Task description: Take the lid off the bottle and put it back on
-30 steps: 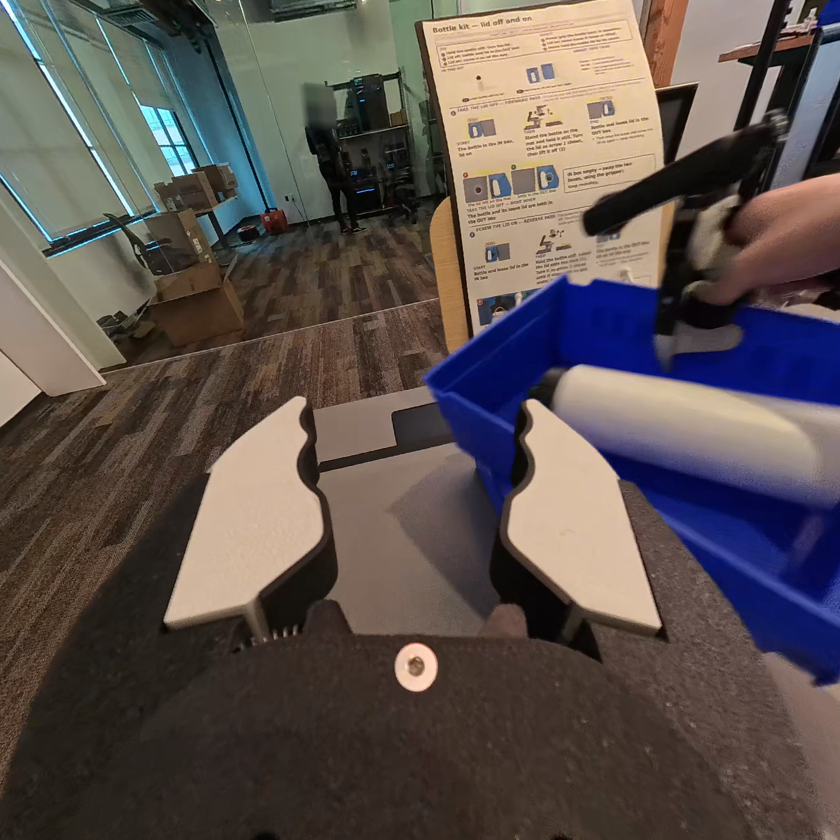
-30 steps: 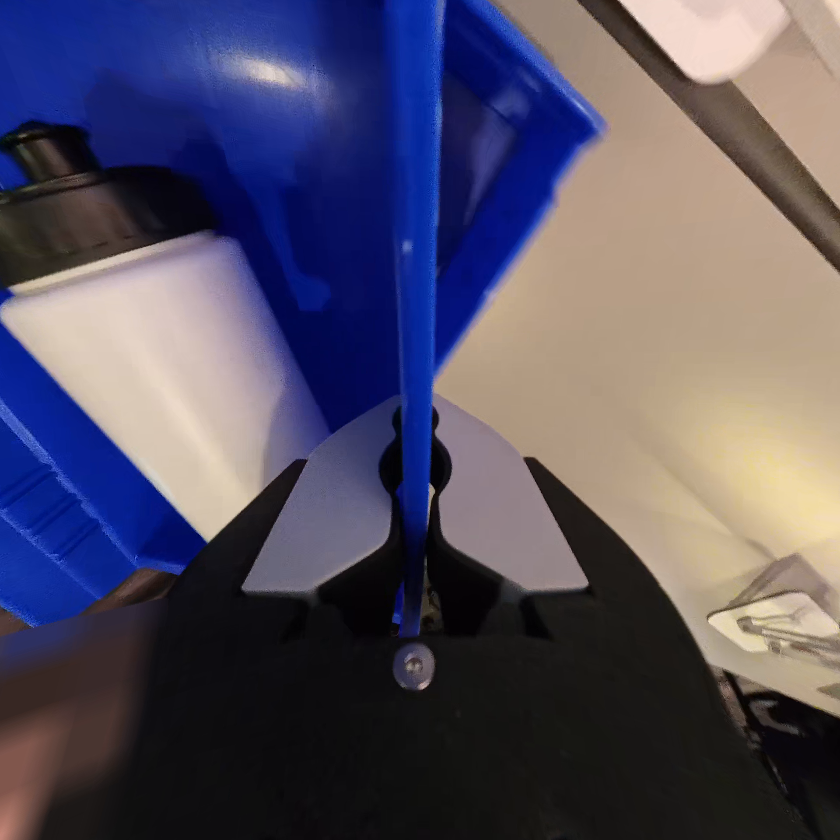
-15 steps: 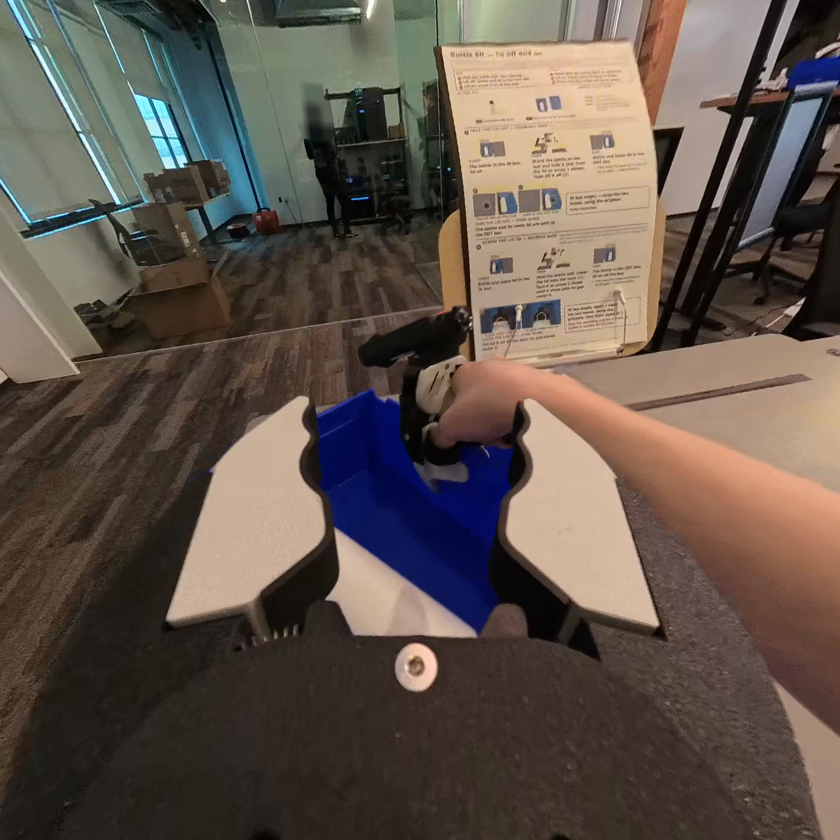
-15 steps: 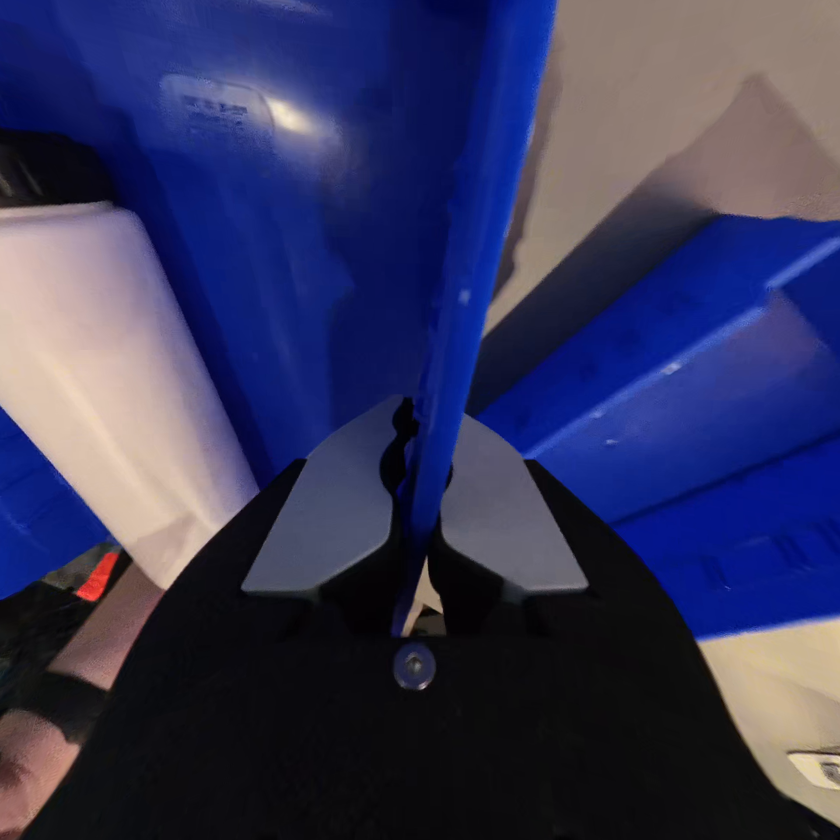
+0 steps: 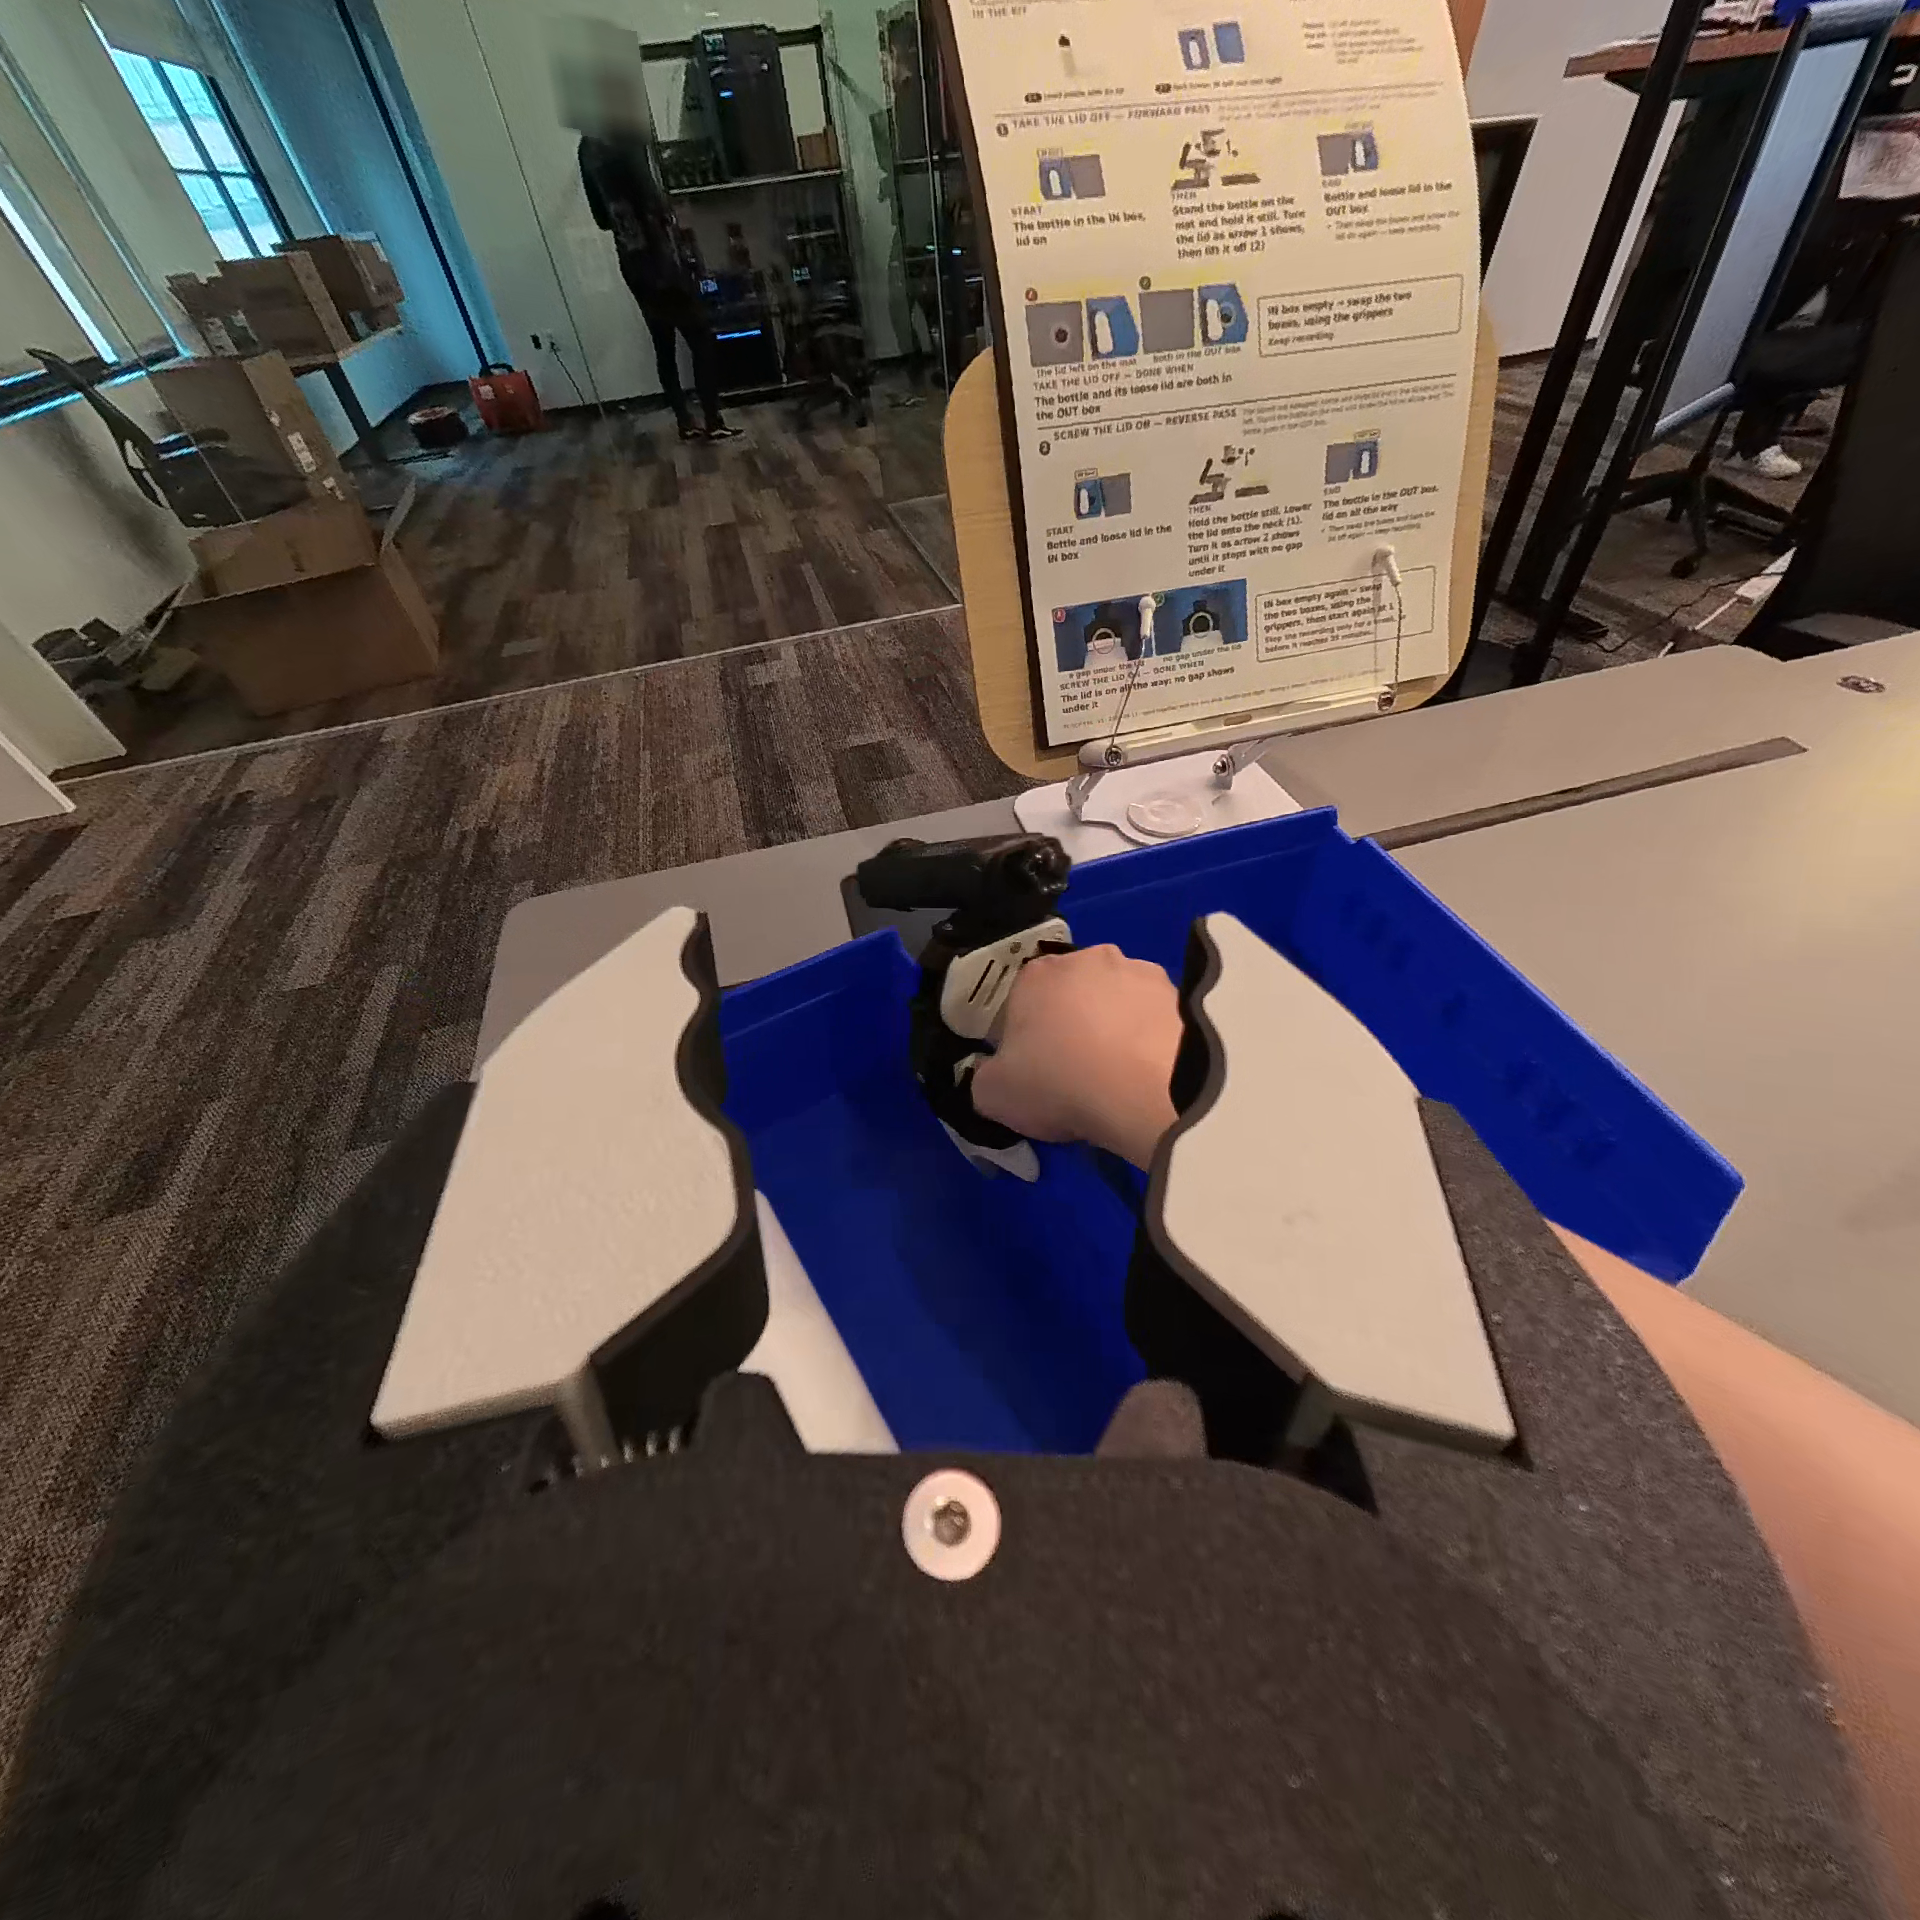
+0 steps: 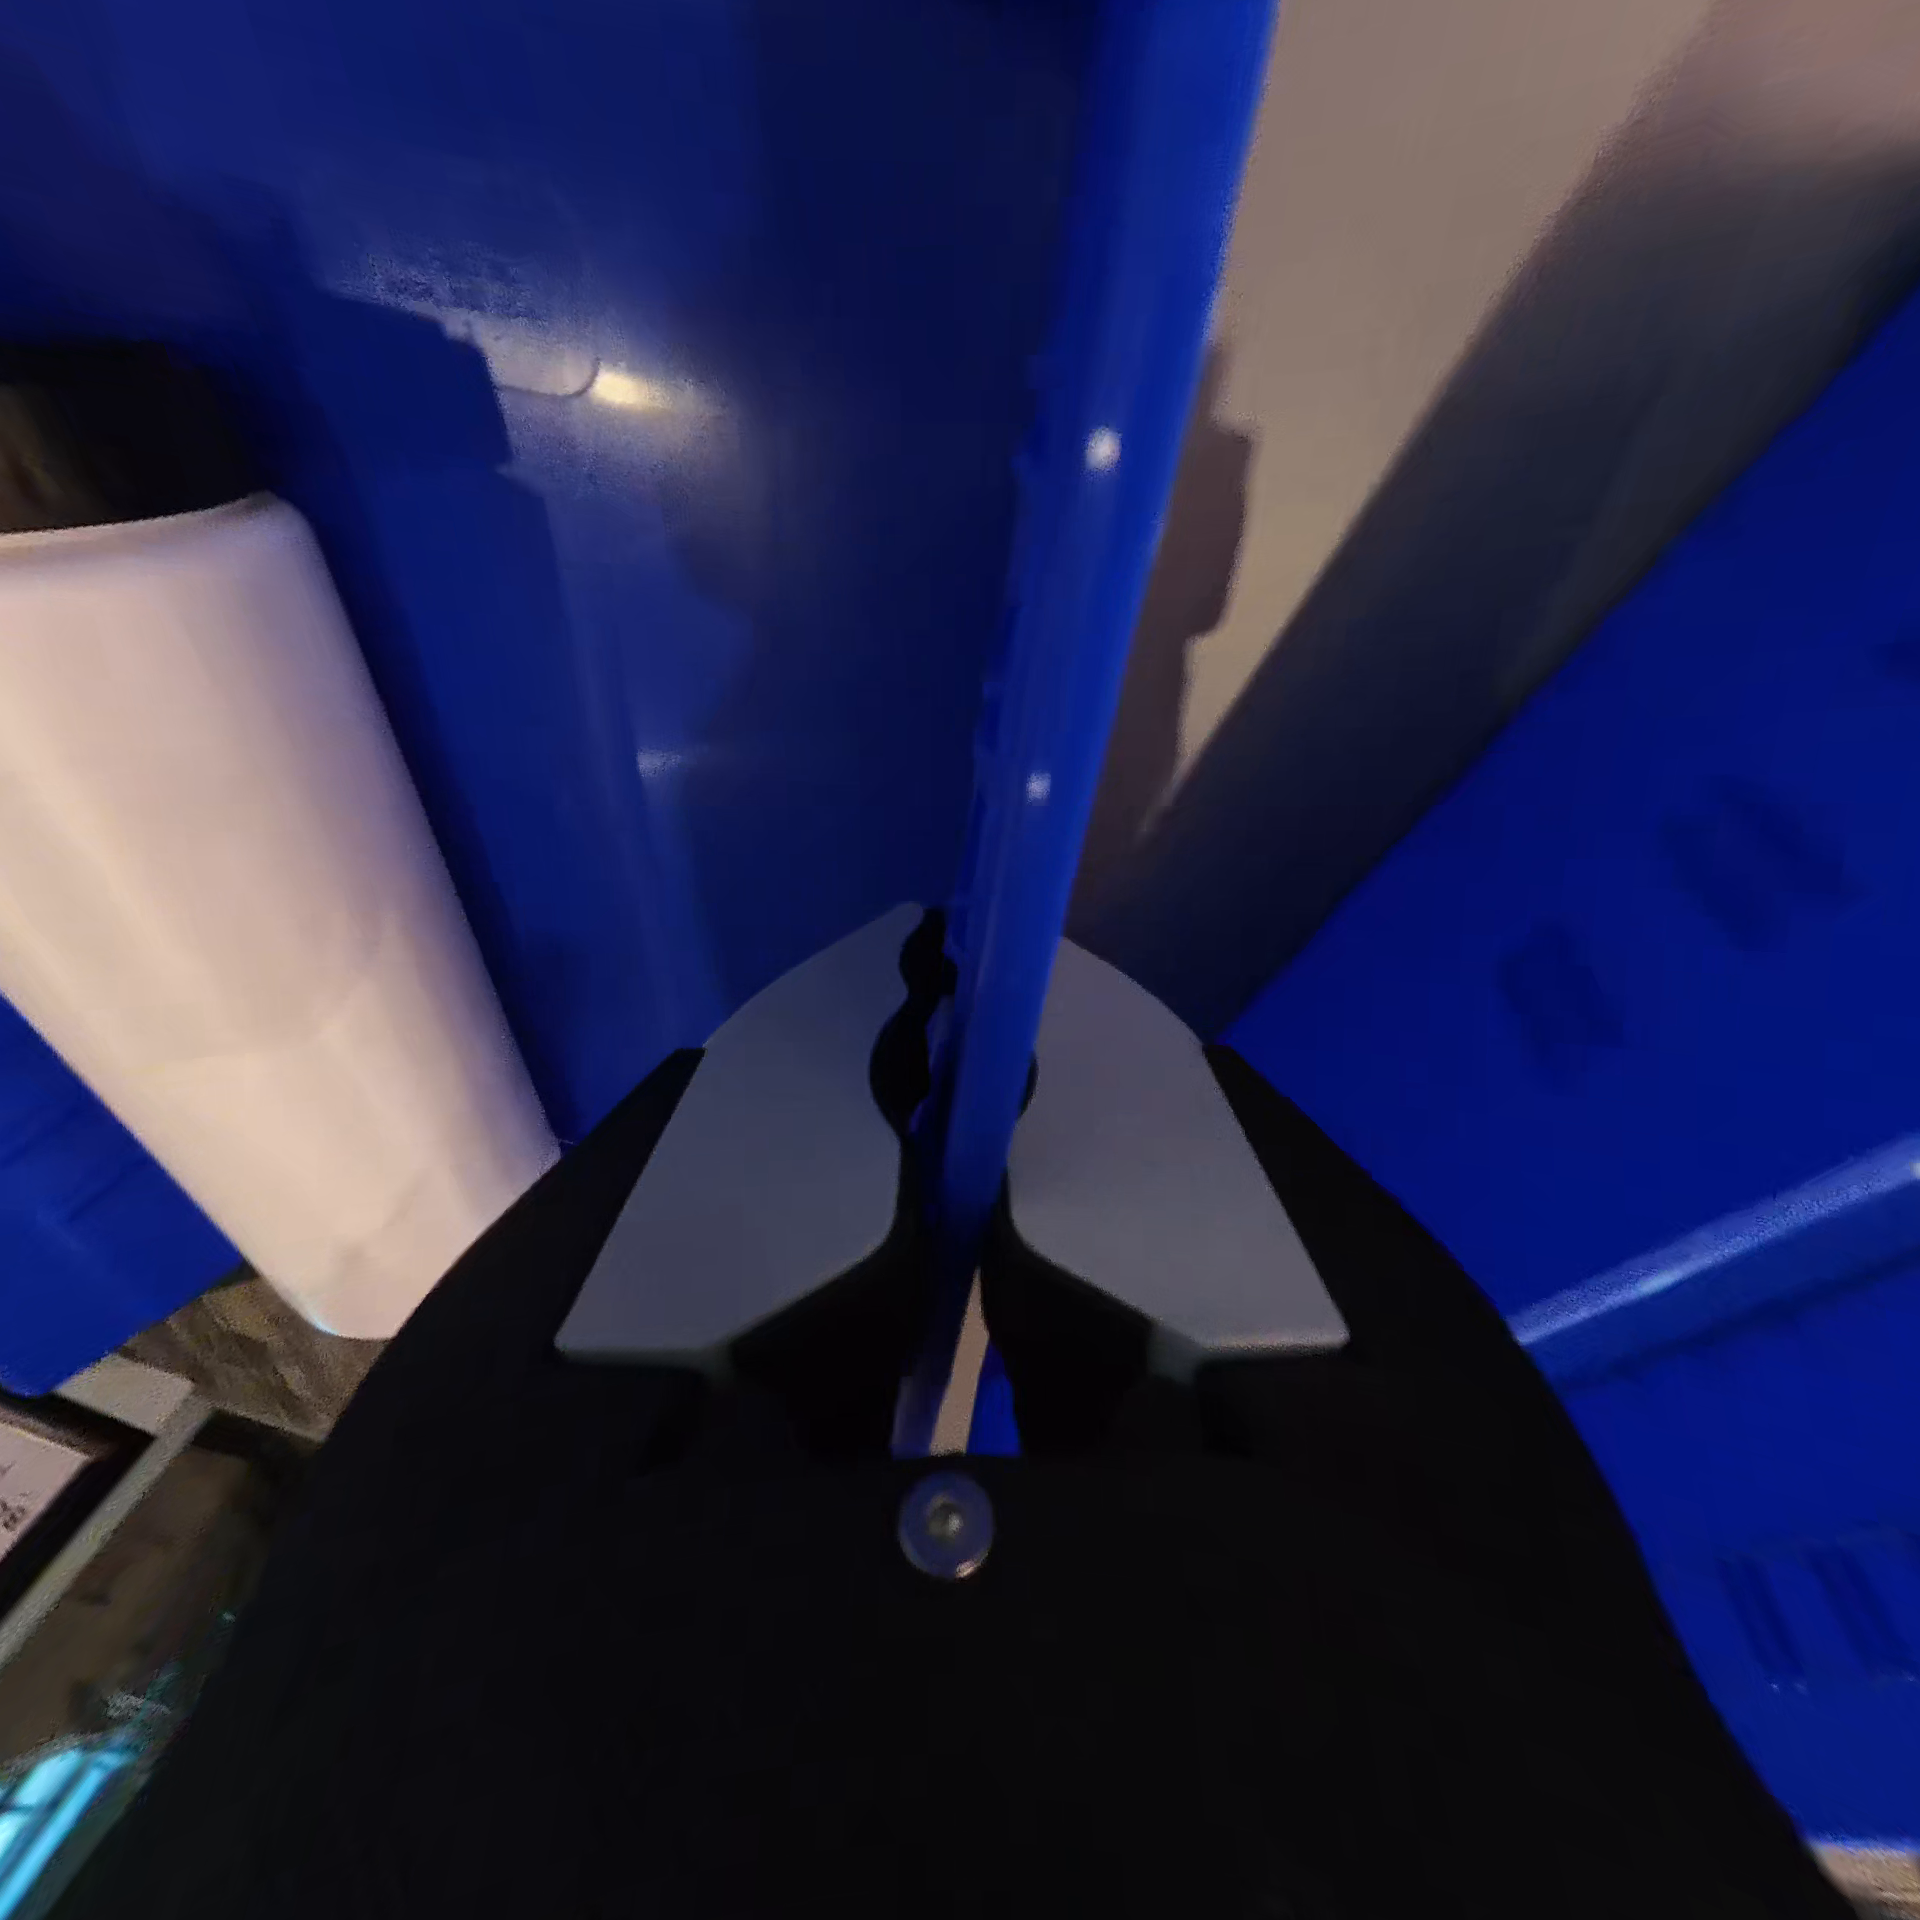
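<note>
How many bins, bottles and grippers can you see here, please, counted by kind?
Bins: 2, held bin and second bin
Bottle: 1
Grippers: 2, left gripper and right gripper
Total: 5

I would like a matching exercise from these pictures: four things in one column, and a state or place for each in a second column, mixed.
1. left gripper
2. right gripper
3. white bottle
4. instruction sheet

a. lying inside a blue bin
b. open, holding nothing
c. standing upright at the far table edge
d. shut on the blue bin wall

Pairs: 1-b, 2-d, 3-a, 4-c
</note>
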Tool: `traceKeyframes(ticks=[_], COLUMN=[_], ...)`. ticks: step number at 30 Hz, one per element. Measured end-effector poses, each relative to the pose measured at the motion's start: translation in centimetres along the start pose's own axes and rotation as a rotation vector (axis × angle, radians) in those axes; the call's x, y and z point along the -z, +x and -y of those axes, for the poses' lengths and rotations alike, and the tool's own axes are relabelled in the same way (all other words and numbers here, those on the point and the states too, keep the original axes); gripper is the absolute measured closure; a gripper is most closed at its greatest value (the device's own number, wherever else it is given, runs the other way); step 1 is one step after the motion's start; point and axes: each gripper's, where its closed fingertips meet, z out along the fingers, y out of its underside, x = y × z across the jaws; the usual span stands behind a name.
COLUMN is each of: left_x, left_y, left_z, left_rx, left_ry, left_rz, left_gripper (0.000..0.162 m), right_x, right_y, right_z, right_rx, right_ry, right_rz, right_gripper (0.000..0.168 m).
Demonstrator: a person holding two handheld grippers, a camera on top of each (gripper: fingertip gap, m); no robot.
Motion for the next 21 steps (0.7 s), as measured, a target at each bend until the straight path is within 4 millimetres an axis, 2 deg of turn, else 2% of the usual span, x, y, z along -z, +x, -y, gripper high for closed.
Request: traceKeyframes(ticks=[2, 7, 10, 13, 15, 17, 19, 21], left_x=[-0.2, -0.7, -0.9, -1.1, -1.1, -0.9, -0.7, -0.5], left_y=[0.2, 1.4, 2.3, 2.7, 2.7, 2.5, 2.1, 1.1], left_z=[-0.1, -0.5, -0.9, -0.7, -0.6, -0.6, -0.6, -0.7], left_rx=[-0.002, -0.042, -0.082, -0.087, -0.085, -0.085, -0.082, -0.059], left_ry=[-0.005, -0.039, -0.067, -0.065, -0.059, -0.058, -0.054, -0.051], left_rz=[-0.004, -0.022, -0.035, -0.042, -0.041, -0.038, -0.032, -0.020], left_gripper=[0.077, 0.077, 0.077, 0.076, 0.075, 0.073, 0.072, 0.072], right_x=[-0.4, -0.3, -0.2, 1.0, 3.3, 6.9, 12.0, 17.3], right_y=[0.7, 1.8, 2.0, 1.2, 1.1, 1.1, 0.5, 2.0], right_z=[-0.9, -1.3, -1.8, -1.8, -1.1, 0.0, 1.3, 1.3], right_rx=[-0.033, -0.108, -0.077, -0.036, 0.037, 0.171, 0.329, 0.453], right_ry=[-0.020, 0.017, -0.013, -0.030, 0.032, 0.171, 0.433, 0.709], right_rz=[-0.003, 0.008, 0.007, 0.064, 0.053, 0.030, 0.059, 0.009], right_gripper=[0.160, 0.162, 0.161, 0.143, 0.139, 0.134, 0.135, 0.136])
